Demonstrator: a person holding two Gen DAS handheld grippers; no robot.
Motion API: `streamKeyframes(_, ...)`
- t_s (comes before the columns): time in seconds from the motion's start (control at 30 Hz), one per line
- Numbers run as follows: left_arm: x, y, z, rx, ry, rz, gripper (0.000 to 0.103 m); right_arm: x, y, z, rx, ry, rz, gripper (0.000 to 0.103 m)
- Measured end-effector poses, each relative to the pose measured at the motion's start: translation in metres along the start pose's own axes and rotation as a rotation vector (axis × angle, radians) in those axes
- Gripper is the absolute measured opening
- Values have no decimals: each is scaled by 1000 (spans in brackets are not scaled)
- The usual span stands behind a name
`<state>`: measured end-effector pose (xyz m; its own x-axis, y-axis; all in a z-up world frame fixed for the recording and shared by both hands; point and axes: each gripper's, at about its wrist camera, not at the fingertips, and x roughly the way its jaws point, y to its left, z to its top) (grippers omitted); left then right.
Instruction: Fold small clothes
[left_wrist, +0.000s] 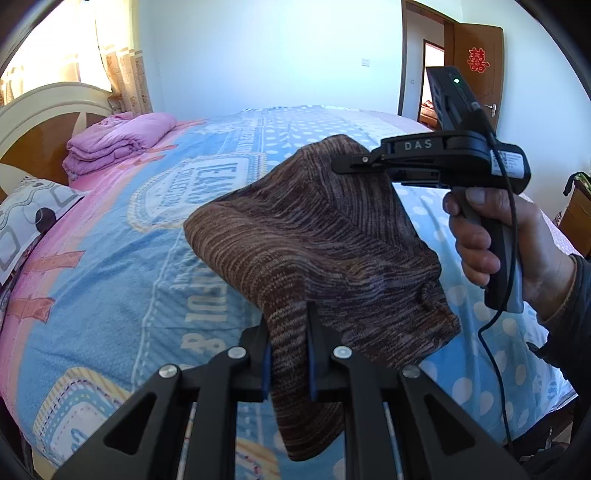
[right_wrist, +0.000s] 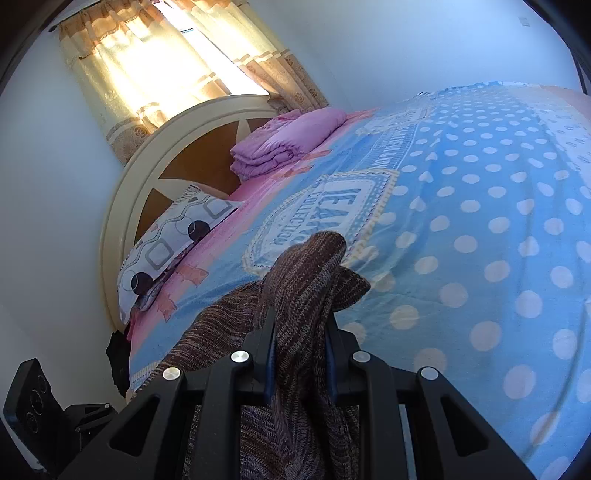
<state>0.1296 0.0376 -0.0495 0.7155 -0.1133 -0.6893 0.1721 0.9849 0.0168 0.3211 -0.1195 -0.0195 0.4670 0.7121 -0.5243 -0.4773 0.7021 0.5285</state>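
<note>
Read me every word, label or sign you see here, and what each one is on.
"DAS": right claw body.
Red double-happiness sign: brown door.
"COLLECTION": blue bedspread badge; its other lettering is upside down and only partly legible.
White sticker on the claw: too small.

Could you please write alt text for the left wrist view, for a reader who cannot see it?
Two claws hold a brown knit garment above a bed: the left claw grips its near edge, the right claw its far corner. A folded pink quilt lies by the headboard.
</note>
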Motion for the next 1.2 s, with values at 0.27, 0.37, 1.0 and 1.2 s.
streamKeyframes(0.27,-8,20,-11,-16,-11,27,15,24,18,1,-27,39,20,21)
streamKeyframes(0.37,-6,25,-15,-25,-4,30,15,36,26,1,-37,55,29,21)
streamKeyframes(1.0,11,41,-48,-48,69,69,15,98,34,-15,-46,170,5,21)
streamKeyframes(1.2,19,40,-56,-44,97,85,16,106,20,-18,-13,190,-5,21)
